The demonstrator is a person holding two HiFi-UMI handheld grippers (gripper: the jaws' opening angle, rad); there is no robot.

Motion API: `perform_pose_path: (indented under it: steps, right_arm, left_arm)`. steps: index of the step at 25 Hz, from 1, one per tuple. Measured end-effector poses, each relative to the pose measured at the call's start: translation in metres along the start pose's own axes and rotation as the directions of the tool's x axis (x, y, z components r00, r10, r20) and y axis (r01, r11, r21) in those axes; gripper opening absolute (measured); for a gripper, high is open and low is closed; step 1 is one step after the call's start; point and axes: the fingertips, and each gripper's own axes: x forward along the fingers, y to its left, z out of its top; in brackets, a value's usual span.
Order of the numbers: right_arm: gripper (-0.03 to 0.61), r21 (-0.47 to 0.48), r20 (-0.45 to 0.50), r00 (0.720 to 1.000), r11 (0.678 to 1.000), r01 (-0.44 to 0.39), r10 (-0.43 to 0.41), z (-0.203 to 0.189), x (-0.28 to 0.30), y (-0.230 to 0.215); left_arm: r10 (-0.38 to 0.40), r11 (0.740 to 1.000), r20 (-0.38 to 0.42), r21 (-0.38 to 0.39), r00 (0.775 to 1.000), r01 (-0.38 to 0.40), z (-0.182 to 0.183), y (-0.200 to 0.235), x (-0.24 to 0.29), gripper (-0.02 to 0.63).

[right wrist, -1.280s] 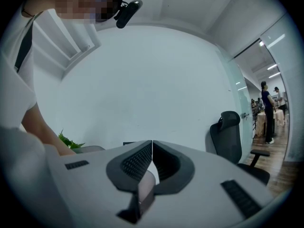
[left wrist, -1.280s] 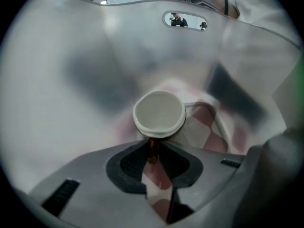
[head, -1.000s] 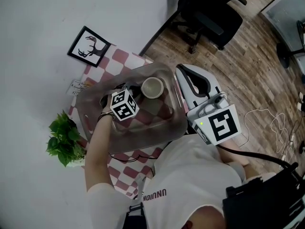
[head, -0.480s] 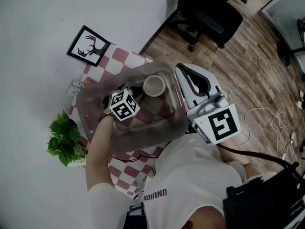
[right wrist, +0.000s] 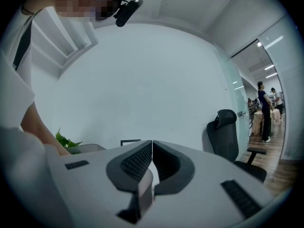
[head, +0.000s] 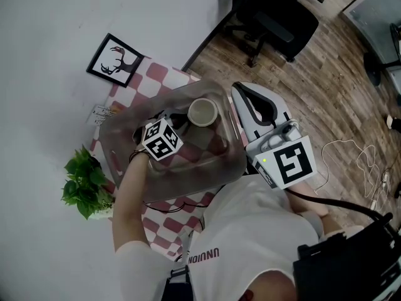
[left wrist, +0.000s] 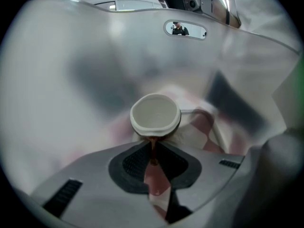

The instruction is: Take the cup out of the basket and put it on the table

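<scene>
A brown cup with a white inside (head: 202, 112) stands inside the translucent plastic basket (head: 233, 163) on the checkered table (head: 160, 75). In the left gripper view the cup (left wrist: 155, 113) sits right at the jaw tips. My left gripper (left wrist: 153, 140) reaches into the basket, and its pads pinch the near wall of the cup at the rim. In the head view, my left gripper (head: 185, 122) shows its marker cube just left of the cup. My right gripper (head: 240, 95) hangs at the basket's right side, shut on nothing, and my right gripper (right wrist: 152, 144) points at a bare wall.
A potted plant (head: 84, 184) stands at the table's left end, and a framed deer picture (head: 116, 60) leans at the far end. A black office chair (head: 276, 17) and loose cables (head: 369, 168) are on the wooden floor to the right.
The left gripper's marker cube has shifted slightly left and the cup has edged a little toward the basket's far side. The right gripper has not moved.
</scene>
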Motion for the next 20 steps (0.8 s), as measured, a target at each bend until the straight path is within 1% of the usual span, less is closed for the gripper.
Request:
perform_pose_path:
  steps: [3, 11, 16, 20]
  right_arm:
    - [0.018, -0.002, 0.0, 1.0, 1.0, -0.001, 0.001, 0.0, -0.001, 0.0]
    - [0.018, 0.003, 0.006, 1.0, 1.0, -0.002, 0.002, 0.003, 0.002, -0.005]
    - [0.018, -0.001, 0.007, 1.0, 1.0, -0.01, 0.01, 0.002, 0.001, -0.003]
    - [0.018, 0.001, 0.008, 1.0, 1.0, -0.02, 0.02, 0.002, 0.002, -0.001]
  left_arm:
    - [0.004, 1.0, 0.005, -0.001, 1.0, -0.004, 0.001, -0.002, -0.002, 0.06]
    - [-0.029, 1.0, 0.005, -0.011, 1.0, 0.029, 0.0, -0.009, -0.008, 0.06]
    - [-0.022, 1.0, 0.004, -0.021, 1.0, 0.022, 0.0, -0.012, -0.014, 0.06]
    - [-0.024, 1.0, 0.01, -0.015, 1.0, 0.024, 0.004, -0.014, -0.021, 0.06]
